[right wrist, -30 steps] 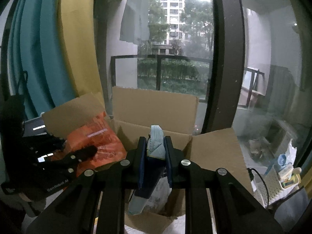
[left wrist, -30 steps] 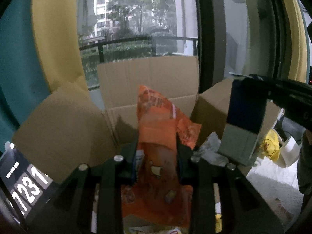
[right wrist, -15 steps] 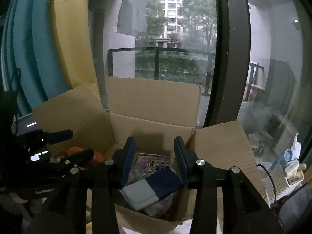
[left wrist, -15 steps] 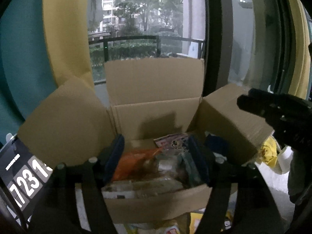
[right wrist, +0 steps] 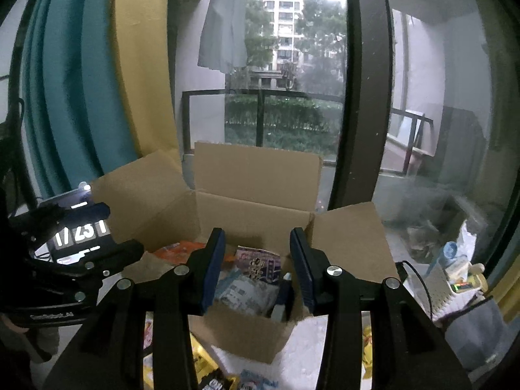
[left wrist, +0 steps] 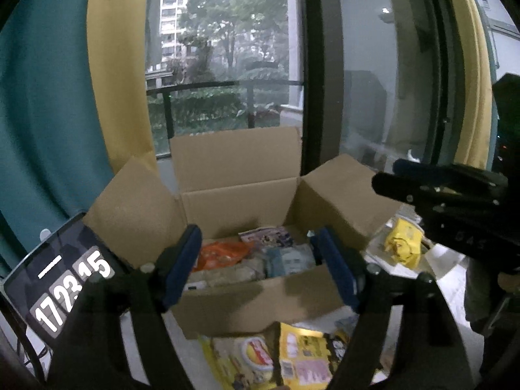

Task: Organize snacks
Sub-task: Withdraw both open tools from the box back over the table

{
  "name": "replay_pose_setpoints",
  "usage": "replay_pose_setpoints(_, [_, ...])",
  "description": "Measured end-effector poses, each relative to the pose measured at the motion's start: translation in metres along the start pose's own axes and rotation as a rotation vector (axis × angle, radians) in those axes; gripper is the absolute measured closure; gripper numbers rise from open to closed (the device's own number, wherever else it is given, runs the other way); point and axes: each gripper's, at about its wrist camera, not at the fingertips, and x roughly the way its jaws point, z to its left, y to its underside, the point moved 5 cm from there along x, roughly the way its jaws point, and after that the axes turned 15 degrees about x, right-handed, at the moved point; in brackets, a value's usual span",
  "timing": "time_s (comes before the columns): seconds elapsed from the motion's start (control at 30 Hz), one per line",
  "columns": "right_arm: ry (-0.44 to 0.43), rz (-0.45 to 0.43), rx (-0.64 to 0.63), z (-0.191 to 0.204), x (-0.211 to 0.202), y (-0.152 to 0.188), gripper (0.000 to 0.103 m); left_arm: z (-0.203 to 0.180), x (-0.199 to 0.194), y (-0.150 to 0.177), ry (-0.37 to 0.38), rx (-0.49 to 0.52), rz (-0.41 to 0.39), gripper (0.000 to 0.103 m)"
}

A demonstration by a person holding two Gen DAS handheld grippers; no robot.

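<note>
- Left gripper (left wrist: 260, 269) gapes wide, empty, in front of the cardboard box (left wrist: 260, 295).
- Right gripper (right wrist: 256, 266) likewise spread, empty, before the box.
- Orange snack bag (left wrist: 221, 255) lies inside the box; yellow packets (left wrist: 292, 357) lie just before it.

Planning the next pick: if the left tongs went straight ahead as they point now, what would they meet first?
Probably the snack packets lying in the open cardboard box, likely the orange bag. The open left tongs frame them, though depth is unclear.
</note>
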Motion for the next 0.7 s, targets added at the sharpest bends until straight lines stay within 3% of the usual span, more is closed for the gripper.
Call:
replay_pose_setpoints(0.43, [0.002,-0.011,0.001,0.004,-0.063,0.022,0.059,-0.021,-0.062,0.014,0.019,-0.005,-0.030,0.026])
replay_pose_setpoints(0.7, [0.023,0.012,0.024,-0.006,-0.091,0.046,0.058,-0.040,-0.087,0.037,0.047,-0.002,0.001,0.025])
